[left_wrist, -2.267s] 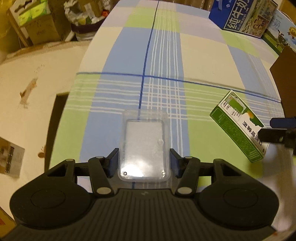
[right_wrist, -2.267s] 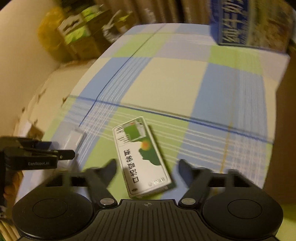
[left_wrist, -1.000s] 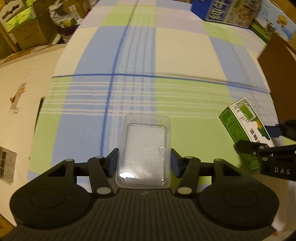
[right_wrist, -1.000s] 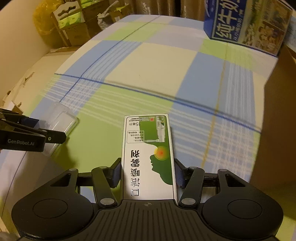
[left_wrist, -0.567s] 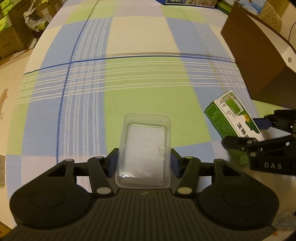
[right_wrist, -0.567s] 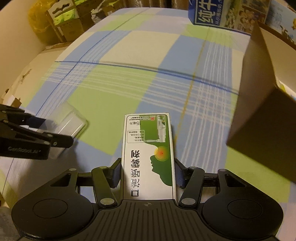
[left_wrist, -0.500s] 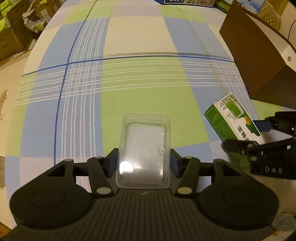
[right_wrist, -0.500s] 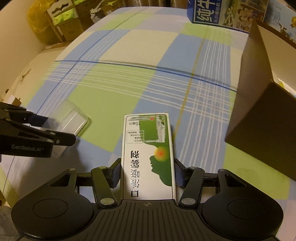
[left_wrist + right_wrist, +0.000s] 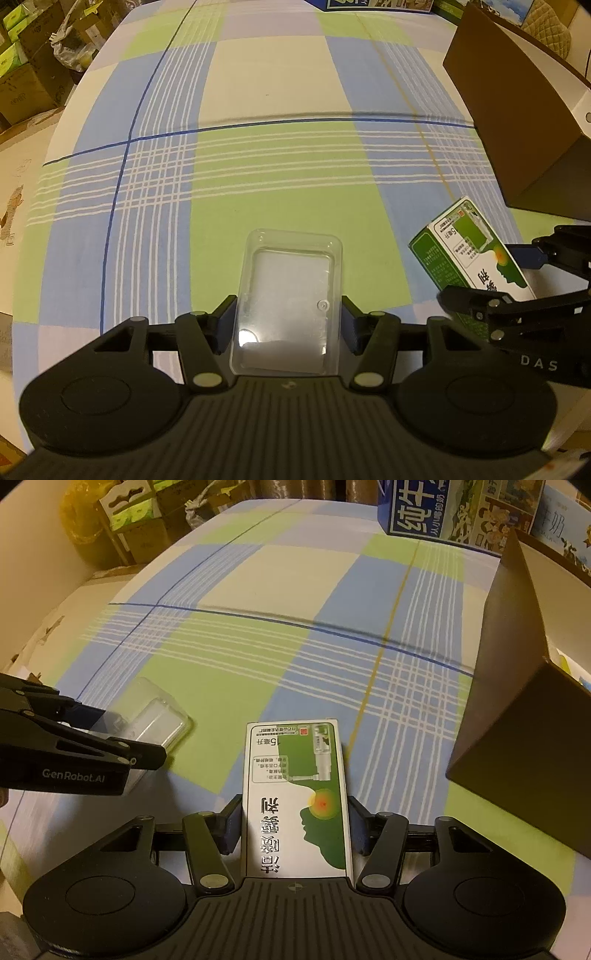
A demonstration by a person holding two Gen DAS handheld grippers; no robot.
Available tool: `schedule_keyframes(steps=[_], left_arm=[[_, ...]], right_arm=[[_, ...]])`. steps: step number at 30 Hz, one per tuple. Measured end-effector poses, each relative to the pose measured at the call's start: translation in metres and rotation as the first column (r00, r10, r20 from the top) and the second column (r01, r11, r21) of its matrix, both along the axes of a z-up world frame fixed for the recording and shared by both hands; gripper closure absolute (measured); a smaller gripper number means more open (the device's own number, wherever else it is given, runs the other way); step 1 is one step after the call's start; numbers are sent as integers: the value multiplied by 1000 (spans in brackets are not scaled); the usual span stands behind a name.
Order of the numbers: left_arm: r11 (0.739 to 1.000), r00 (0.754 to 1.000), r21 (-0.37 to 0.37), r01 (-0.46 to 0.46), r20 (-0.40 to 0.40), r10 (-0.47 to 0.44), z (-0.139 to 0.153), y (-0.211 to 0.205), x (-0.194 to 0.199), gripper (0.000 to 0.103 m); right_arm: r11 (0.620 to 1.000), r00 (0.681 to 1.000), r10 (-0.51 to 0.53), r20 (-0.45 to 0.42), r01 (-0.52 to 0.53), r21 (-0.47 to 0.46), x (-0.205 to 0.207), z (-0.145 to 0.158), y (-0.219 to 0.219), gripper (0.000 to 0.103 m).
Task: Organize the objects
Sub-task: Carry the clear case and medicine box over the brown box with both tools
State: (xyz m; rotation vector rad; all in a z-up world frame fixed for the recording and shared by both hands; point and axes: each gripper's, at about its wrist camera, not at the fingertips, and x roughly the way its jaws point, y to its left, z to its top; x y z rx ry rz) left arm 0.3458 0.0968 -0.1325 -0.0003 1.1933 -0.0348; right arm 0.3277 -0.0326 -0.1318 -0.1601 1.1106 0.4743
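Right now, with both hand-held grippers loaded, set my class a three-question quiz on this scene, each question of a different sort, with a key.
1. True or false: the left hand-held gripper is shut on the clear tray.
2. Which does the right hand-held gripper hold? A) green box B) milk carton C) nothing
3. Fill in: seen from the right wrist, the brown box stands on the checked cloth to the ____ of the green box.

Key: 1 true; 2 A; 3 right.

Left hand-held gripper (image 9: 147,746): "GenRobot.AI". Right hand-held gripper (image 9: 491,284): "DAS". Green box (image 9: 295,801): "15".
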Motion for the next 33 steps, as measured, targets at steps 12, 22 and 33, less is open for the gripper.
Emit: schedule_keyframes(steps=[12, 22, 33], left_arm=[[1000, 999, 6, 25, 40, -25, 15, -28, -11, 51], [995, 991, -7, 99, 89, -98, 40, -67, -17, 51], [980, 967, -22, 196, 169, -189, 74, -117, -14, 51]], right_arm=[[997, 999, -37, 11, 36, 67, -19, 22, -42, 50], [984, 992, -120, 44, 113, 138, -43, 54, -94, 50], [961, 970, -214, 112, 189, 201, -62, 97, -153, 50]])
